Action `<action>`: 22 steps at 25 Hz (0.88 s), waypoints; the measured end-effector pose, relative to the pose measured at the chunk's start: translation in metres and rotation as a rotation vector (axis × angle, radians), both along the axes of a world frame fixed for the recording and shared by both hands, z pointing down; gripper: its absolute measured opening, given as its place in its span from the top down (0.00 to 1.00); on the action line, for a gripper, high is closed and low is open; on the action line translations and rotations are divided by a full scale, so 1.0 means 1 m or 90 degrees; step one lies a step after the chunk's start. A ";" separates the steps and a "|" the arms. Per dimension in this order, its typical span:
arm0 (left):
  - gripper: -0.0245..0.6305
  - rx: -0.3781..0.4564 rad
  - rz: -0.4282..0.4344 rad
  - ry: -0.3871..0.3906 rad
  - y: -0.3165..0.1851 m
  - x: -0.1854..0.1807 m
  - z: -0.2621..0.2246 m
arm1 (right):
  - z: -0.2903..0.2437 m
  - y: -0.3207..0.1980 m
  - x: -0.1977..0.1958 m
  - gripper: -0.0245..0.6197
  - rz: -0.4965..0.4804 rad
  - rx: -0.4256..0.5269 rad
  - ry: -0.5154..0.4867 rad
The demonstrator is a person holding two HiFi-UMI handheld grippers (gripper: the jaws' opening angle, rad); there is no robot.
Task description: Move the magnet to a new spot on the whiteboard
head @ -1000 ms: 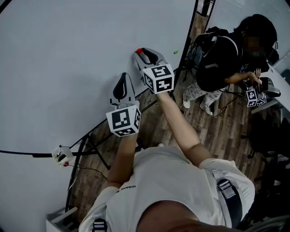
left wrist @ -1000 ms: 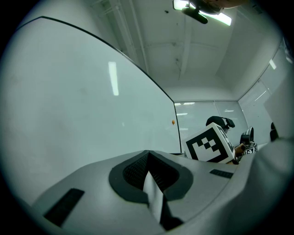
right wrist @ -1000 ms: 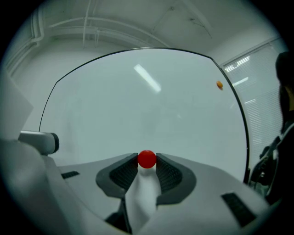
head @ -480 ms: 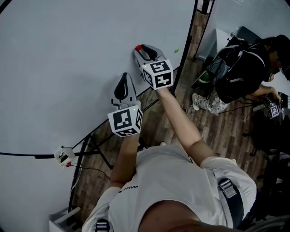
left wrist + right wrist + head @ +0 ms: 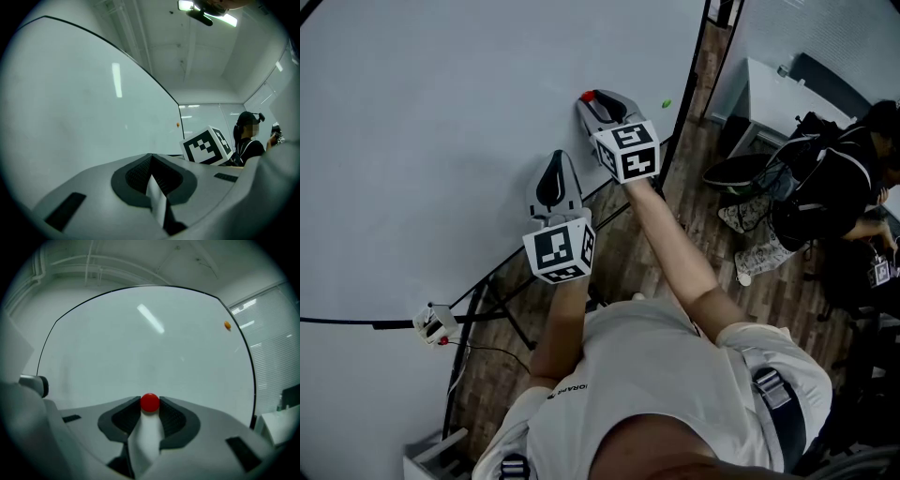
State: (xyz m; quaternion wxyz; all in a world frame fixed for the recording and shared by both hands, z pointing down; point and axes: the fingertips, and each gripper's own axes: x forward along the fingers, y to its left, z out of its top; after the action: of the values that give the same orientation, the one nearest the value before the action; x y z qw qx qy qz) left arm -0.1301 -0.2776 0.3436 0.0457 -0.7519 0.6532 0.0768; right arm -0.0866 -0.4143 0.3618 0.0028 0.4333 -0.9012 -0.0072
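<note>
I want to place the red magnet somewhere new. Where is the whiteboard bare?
The whiteboard is bare almost everywhere: the wide area left of the left gripper and all above the red magnet. It is tighter only toward the right edge, where another small magnet sits, right of the right gripper.

Dim, cool indoor light, seen through wide lenses.
A ceiling lamp (image 5: pixel 186 5) throws pale streaks of glare on the whiteboard (image 5: pixel 70 117); both gripper views bend strongly and blacken at the corners, with soft near foregrounds.
</note>
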 end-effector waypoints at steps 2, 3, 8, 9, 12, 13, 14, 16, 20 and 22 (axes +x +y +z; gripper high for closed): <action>0.96 0.000 0.000 -0.001 -0.001 0.001 0.000 | 0.000 -0.002 0.001 0.76 0.000 -0.001 -0.001; 0.96 -0.001 -0.001 -0.001 -0.001 0.001 0.000 | 0.000 -0.002 0.002 0.76 -0.001 -0.001 -0.001; 0.96 -0.002 -0.002 0.000 -0.002 0.001 0.000 | 0.001 -0.005 0.000 0.76 -0.003 -0.002 0.004; 0.96 -0.001 -0.001 0.000 -0.002 0.001 0.001 | 0.001 -0.005 0.000 0.76 -0.003 -0.002 0.004; 0.96 -0.001 -0.001 0.001 -0.002 -0.001 0.002 | 0.001 -0.004 -0.002 0.76 -0.002 0.000 0.003; 0.96 -0.001 -0.001 0.001 -0.002 -0.002 0.002 | 0.002 -0.004 -0.003 0.76 -0.003 0.001 0.003; 0.96 -0.001 -0.001 0.001 -0.002 -0.002 0.002 | 0.002 -0.004 -0.003 0.76 -0.003 0.001 0.003; 0.96 -0.001 0.001 0.000 -0.002 -0.001 0.002 | 0.001 -0.004 -0.002 0.76 -0.004 0.002 0.003; 0.96 -0.002 0.003 0.000 -0.003 0.000 0.002 | 0.001 -0.004 -0.003 0.76 -0.009 0.002 0.004; 0.96 -0.002 0.004 0.000 -0.003 0.000 0.002 | 0.001 -0.004 -0.004 0.76 -0.012 0.002 0.005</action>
State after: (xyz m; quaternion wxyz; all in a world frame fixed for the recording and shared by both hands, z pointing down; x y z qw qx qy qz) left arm -0.1302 -0.2808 0.3454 0.0444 -0.7540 0.6510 0.0762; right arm -0.0905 -0.4188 0.3628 0.0053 0.4244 -0.9054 -0.0104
